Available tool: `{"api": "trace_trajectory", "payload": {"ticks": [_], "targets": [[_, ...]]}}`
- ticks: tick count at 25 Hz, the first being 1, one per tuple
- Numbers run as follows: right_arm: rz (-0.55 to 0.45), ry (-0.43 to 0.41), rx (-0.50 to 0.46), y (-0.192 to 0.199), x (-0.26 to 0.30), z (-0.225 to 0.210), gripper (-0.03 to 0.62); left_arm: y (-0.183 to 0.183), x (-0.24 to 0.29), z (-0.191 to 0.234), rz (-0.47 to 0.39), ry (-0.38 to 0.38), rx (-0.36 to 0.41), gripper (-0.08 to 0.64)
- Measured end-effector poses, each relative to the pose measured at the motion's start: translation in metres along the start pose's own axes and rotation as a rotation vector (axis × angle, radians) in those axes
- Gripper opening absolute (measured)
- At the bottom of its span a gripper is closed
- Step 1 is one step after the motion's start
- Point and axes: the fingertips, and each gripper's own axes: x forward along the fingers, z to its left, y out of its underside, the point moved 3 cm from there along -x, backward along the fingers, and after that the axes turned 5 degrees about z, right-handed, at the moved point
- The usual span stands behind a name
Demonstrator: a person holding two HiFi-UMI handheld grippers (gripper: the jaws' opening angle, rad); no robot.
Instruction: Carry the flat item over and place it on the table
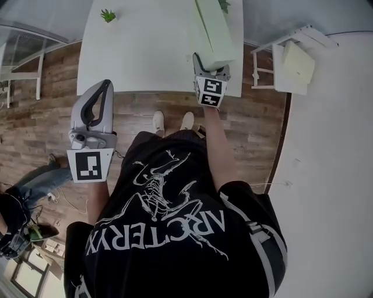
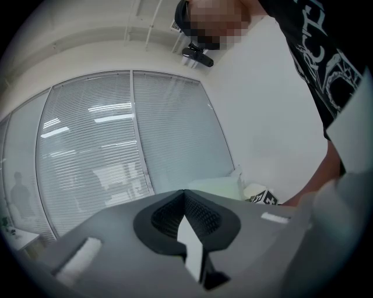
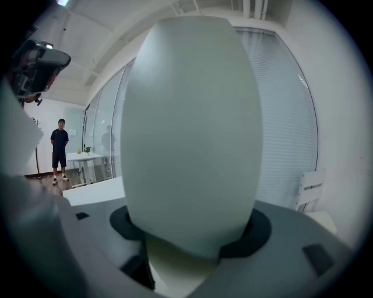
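I'm gripping the pale green flat board (image 3: 192, 134) by one end, with my right gripper (image 3: 192, 247) closing its jaws tight on it. The board is reaching out over the near edge of the white table (image 1: 145, 52). My left gripper (image 2: 185, 198) is hanging beside me over the wood floor (image 1: 151, 110), its jaws pressing together on nothing.

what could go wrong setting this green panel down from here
The right hand-held gripper clamps the pale green panel only at one end, so it might pivot or slip. It is near a corner of the white table; laid there, it may overhang. Its far end is close to a small plant.
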Motion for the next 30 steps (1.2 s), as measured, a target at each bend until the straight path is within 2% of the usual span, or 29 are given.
{"api": "trace_trajectory", "payload": {"ticks": [7,11,13,15,16,19,20,21,25,30], "targets": [[0.044,-0.045,0.039,0.011,-0.034,0.0,0.313,-0.003,-0.002,-0.014,-0.029,0.009,-0.011,0.009],[0.108,-0.087,0.027,0.03,-0.077,0.006,0.314,-0.004,0.0,-0.021,-0.048,0.013,-0.02,0.009],[0.118,-0.118,0.051,0.029,-0.105,0.004,0.313,-0.005,0.003,-0.022,-0.056,0.015,-0.028,0.009],[0.087,-0.162,0.09,0.009,-0.132,-0.001,0.313,-0.004,0.008,-0.021,-0.056,0.021,-0.039,0.009],[0.051,-0.185,0.094,-0.009,-0.144,-0.002,0.289,-0.005,0.011,-0.02,-0.058,0.027,-0.046,0.009],[-0.11,-0.212,0.035,-0.076,-0.17,-0.008,0.116,-0.007,0.022,-0.023,-0.075,0.053,-0.058,0.009],[-0.154,-0.213,0.01,-0.097,-0.175,-0.01,0.097,-0.009,0.027,-0.025,-0.082,0.065,-0.057,0.009],[-0.19,-0.218,-0.008,-0.116,-0.18,-0.011,0.052,-0.012,0.032,-0.029,-0.093,0.078,-0.058,0.009],[-0.305,-0.199,-0.043,-0.173,-0.197,-0.019,0.026,-0.028,0.041,-0.037,-0.134,0.118,-0.078,0.009],[-0.395,-0.195,-0.092,-0.215,-0.195,-0.016,0.014,-0.036,0.044,-0.032,-0.157,0.121,-0.088,0.009]]}}
